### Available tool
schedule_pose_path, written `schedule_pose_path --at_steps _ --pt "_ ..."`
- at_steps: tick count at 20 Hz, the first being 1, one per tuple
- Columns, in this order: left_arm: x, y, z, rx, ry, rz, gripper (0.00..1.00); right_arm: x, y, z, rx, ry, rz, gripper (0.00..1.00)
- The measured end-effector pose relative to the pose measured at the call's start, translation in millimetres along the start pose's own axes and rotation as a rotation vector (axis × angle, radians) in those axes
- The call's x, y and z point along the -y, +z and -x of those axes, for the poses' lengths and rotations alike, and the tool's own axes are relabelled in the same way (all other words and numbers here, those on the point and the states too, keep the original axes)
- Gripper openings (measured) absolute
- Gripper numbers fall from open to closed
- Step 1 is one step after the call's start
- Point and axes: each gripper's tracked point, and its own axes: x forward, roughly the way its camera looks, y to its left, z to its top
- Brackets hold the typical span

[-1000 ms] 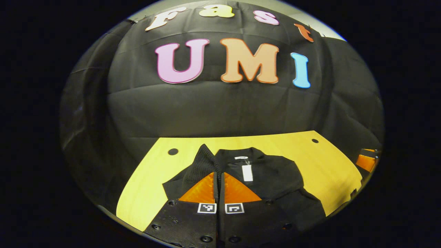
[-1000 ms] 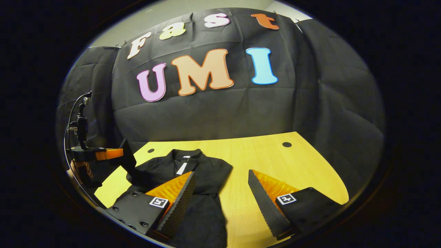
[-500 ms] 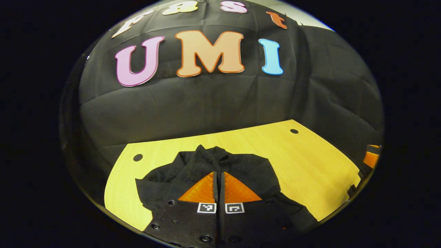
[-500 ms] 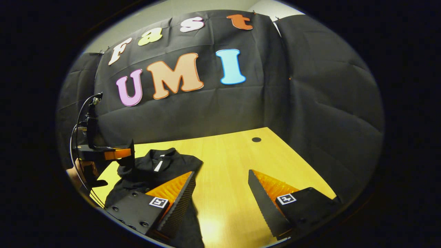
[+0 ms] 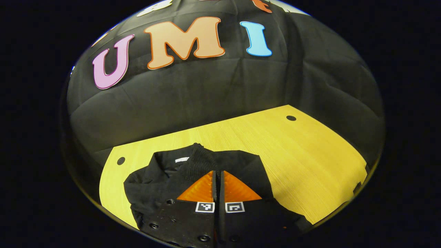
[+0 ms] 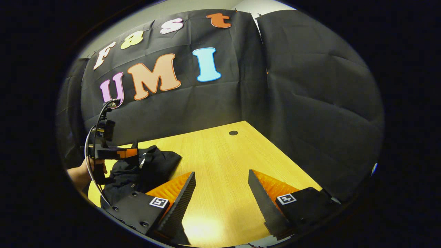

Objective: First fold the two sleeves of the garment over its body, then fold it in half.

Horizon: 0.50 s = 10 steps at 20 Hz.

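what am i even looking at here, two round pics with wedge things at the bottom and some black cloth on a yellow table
Each picture comes from a fisheye camera riding on a handheld two-finger gripper; a person holds one in each hand. The wedges at the bottom are that gripper's own fingers.

In the left gripper view, the left gripper has its fingers pressed together on a ribbed edge of the black garment, which lies bunched on the wooden table.

In the right gripper view, the right gripper is open, fingers spread over bare table, holding nothing. Farther off at the left of that view you can see the left gripper at the garment, and the hand holding it.

The job is folding that garment.
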Motion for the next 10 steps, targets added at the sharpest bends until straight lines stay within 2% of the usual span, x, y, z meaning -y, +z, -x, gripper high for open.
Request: schedule_pose_path --at_steps 1,3,4,5,10 --pt "13 5 0 0.020 -0.053 0.033 0.00 2 0 -1 -0.001 0.001 0.003 0.98" --pt "29 14 5 0.049 -0.075 0.053 1.00 1 1 -3 0.000 0.020 0.018 0.98" --pt "25 18 18 0.069 -0.061 0.036 0.86 -1 2 -4 0.002 0.037 0.029 0.98" --pt "21 24 26 0.094 -0.042 0.024 0.95 -3 2 -5 0.003 0.057 0.040 0.98" --pt "-12 14 87 0.148 0.078 0.056 0.94 -23 -1 -17 -0.009 0.199 0.082 0.98"
